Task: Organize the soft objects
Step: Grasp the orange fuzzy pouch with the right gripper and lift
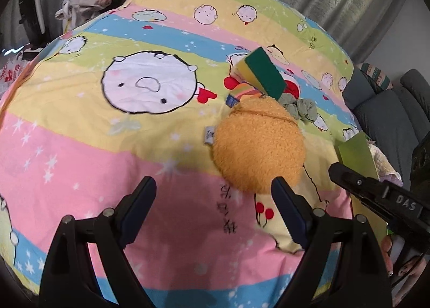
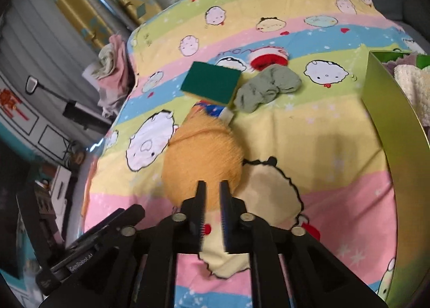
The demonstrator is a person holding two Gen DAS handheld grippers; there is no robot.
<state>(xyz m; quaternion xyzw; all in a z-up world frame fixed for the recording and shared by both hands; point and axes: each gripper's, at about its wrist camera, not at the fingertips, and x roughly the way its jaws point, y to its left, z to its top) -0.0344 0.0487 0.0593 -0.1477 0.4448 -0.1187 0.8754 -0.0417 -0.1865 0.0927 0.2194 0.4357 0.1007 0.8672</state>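
fluffy orange plush ball (image 2: 203, 158) sits right ahead of our right gripper (image 2: 212, 187), whose fingers are nearly together and empty. left gripper (image 1: 213, 189) is spread wide, also empty. looks light and squashy, so we'd pinch its near edge.

"DAS" on right gripper (image 1: 376, 195), "GenRobot.AI" on left gripper (image 2: 88, 259)
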